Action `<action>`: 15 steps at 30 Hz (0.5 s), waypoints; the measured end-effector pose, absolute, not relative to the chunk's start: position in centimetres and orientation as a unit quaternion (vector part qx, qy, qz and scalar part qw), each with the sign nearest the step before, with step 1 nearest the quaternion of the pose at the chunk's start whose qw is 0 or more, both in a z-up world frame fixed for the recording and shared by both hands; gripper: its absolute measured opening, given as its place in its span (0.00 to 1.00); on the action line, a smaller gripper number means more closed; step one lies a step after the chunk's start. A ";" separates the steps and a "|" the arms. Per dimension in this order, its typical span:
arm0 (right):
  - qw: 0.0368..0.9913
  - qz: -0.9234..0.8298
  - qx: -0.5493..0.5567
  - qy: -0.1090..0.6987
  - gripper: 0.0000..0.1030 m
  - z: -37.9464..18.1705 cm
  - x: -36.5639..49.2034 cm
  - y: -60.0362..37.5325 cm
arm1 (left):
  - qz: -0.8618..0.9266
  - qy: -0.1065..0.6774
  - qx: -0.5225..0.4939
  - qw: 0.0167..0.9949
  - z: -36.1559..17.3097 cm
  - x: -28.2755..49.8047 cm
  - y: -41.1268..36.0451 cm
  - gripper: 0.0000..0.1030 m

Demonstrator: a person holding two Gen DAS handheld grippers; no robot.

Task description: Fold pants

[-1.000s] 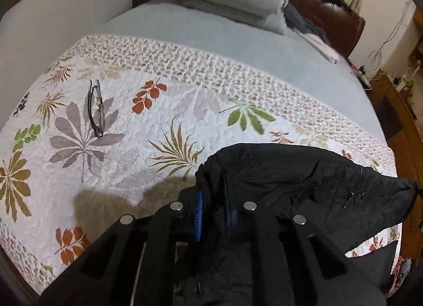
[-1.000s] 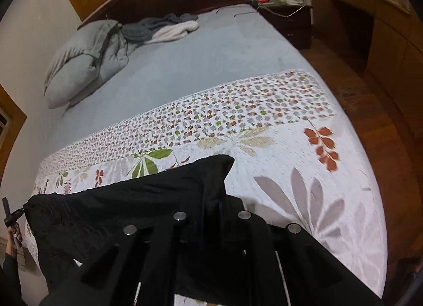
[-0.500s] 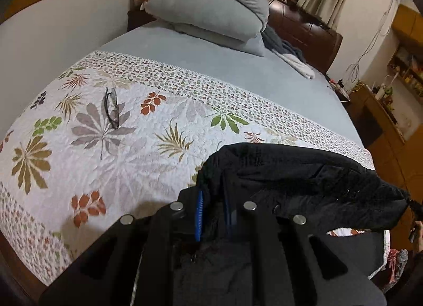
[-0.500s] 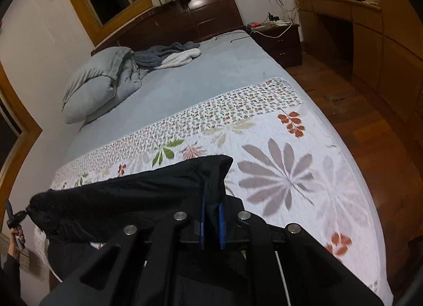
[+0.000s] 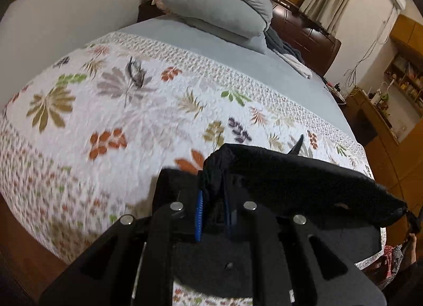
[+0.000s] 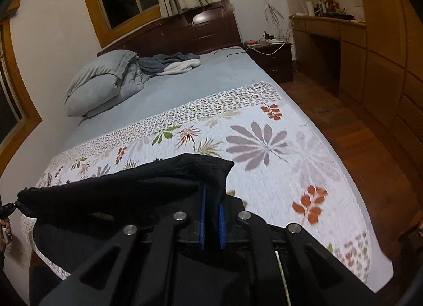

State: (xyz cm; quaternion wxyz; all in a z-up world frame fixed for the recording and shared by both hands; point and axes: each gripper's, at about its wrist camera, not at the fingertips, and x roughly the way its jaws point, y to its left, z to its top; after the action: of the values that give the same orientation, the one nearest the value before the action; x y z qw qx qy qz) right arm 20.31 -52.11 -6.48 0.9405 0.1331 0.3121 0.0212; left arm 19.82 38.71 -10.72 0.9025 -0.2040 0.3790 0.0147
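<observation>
Black pants (image 5: 296, 174) hang stretched between my two grippers above the foot of the bed. My left gripper (image 5: 212, 195) is shut on one corner of the pants' upper edge. The right gripper (image 6: 211, 200) is shut on the other corner, and the pants (image 6: 132, 189) run from it to the left in the right wrist view. The fabric below the held edge drops behind the gripper bodies, so its lower part is hidden. In the left wrist view the far gripper shows as a small dark shape at the right end of the cloth.
A white quilt with leaf prints (image 5: 119, 110) (image 6: 264, 152) covers the near part of the bed; eyeglasses (image 5: 136, 72) lie on it. Grey pillows (image 5: 219, 15) (image 6: 100, 84) and a dark headboard (image 6: 201, 31) stand beyond. Wooden floor (image 6: 357, 134), nightstand (image 6: 272, 60) and cabinets lie right.
Both grippers have drawn back from the bed with the pants held taut between them. More of the quilt, floor and room now shows, and the pants' edge has lifted off the quilt.
</observation>
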 end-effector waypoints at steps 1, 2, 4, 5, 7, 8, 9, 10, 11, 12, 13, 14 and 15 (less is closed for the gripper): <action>0.942 0.019 0.133 0.308 0.08 -6.8 19.4 -51.9 | 0.015 0.379 -0.210 0.901 -11.3 19.2 38.9 0.11; 0.943 0.013 0.132 0.304 0.09 -7.2 18.4 -51.8 | 0.015 0.379 -0.215 0.900 -11.9 18.4 39.0 0.11; 0.944 0.008 0.138 0.298 0.09 -8.0 16.9 -51.5 | 0.015 0.380 -0.218 0.899 -13.0 17.4 39.1 0.12; 0.945 0.005 0.142 0.295 0.10 -8.5 16.2 -51.4 | 0.015 0.382 -0.217 0.898 -13.4 16.9 39.1 0.12; 0.946 -0.001 0.144 0.291 0.12 -9.4 14.7 -50.9 | 0.016 0.386 -0.210 0.898 -14.3 15.9 38.7 0.13; 0.946 -0.004 0.145 0.289 0.14 -9.8 14.1 -50.6 | 0.015 0.388 -0.211 0.897 -14.8 15.5 38.7 0.14; 0.946 -0.008 0.148 0.289 0.16 -10.4 13.3 -50.3 | 0.016 0.392 -0.209 0.896 -15.3 15.1 38.6 0.14; 0.946 -0.011 0.147 0.290 0.17 -10.8 12.8 -50.0 | 0.019 0.399 -0.200 0.895 -15.8 14.9 38.4 0.14; 0.946 -0.017 0.144 0.290 0.17 -11.4 12.2 -49.7 | 0.022 0.404 -0.191 0.894 -16.3 14.6 38.1 0.14; 0.945 -0.021 0.147 0.291 0.18 -12.1 11.6 -49.5 | 0.025 0.409 -0.182 0.894 -16.8 14.3 37.9 0.14; 0.944 -0.024 0.151 0.293 0.19 -12.6 11.3 -49.5 | 0.028 0.414 -0.178 0.892 -17.3 14.0 37.9 0.14; 0.942 -0.029 0.156 0.296 0.21 -13.3 10.8 -49.4 | 0.031 0.418 -0.175 0.891 -17.8 13.8 37.9 0.15; 0.940 -0.035 0.157 0.300 0.23 -14.0 10.4 -49.4 | 0.034 0.422 -0.173 0.889 -18.2 13.5 37.9 0.15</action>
State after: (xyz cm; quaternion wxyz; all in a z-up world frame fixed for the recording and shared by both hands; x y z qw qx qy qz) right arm 10.40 -49.38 -13.96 0.9402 0.1569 0.3004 -0.0347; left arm 13.49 37.94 -18.24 0.8893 -0.1727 0.4221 0.0337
